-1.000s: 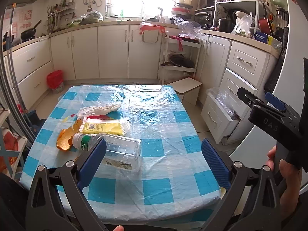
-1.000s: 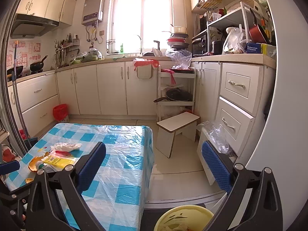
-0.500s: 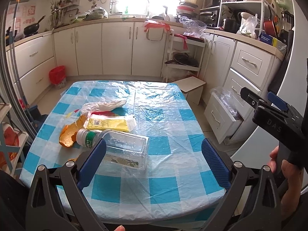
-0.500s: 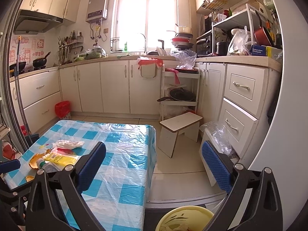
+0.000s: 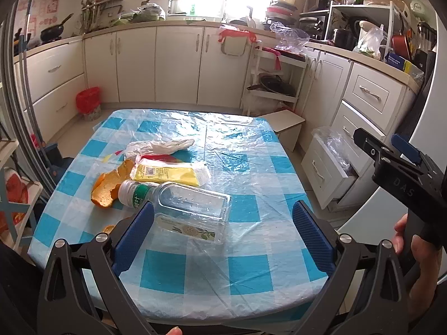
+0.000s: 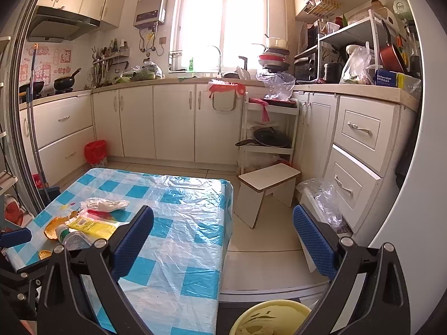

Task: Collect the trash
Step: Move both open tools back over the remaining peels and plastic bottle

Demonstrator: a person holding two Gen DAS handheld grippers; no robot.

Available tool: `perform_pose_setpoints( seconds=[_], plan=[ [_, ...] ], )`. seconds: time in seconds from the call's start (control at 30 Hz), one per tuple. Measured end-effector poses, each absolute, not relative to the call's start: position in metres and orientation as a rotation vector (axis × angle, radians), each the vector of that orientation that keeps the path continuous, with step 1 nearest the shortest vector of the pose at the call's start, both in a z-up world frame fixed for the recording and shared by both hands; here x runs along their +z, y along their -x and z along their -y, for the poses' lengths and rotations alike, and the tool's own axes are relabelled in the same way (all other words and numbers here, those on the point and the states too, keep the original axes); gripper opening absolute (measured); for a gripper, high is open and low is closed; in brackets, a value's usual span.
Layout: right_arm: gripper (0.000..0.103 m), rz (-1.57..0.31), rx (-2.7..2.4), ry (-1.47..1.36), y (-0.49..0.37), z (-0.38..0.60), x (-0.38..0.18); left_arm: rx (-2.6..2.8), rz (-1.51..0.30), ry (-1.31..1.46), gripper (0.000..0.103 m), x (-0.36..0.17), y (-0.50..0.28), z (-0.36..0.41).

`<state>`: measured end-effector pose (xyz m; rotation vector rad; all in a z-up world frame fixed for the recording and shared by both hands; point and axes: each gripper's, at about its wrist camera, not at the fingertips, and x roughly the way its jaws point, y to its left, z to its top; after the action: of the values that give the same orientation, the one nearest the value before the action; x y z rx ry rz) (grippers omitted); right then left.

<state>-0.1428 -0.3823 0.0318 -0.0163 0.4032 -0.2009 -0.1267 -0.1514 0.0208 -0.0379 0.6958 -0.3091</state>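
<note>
Clear plastic bottle (image 5: 184,209) lies flat, cap toward orange peel (image 5: 107,185).

I am in a small kitchen. Cream cabinets (image 6: 173,120) run along the far wall under a bright window (image 6: 223,25) that floods the room with daylight. A water heater (image 6: 151,7) hangs left of the window, and a range hood (image 6: 61,26) sits over the stove side. On my right, white drawers (image 6: 360,150) stand below a crowded countertop shelf (image 6: 349,44). A low white stool (image 6: 268,184) rests on the pale tiled floor (image 6: 268,240). A small red bin (image 6: 95,152) sits by the left cabinets.
</note>
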Motion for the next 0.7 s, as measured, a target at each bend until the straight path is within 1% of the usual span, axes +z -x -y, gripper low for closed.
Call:
perform_pose_setpoints(
  seconds=[0.43,0.7],
  plan=[
    [0.096,-0.43,-0.156,0.064,0.126,0.358,0.025,-0.269,-0.714,0.073,0.095,0.013,0.115,0.124],
    [0.096,-0.448,-0.119,0.098,0.114,0.338,0.021,-0.189,-0.746,0.096,0.095,-0.003,0.105,0.083]
  ],
)
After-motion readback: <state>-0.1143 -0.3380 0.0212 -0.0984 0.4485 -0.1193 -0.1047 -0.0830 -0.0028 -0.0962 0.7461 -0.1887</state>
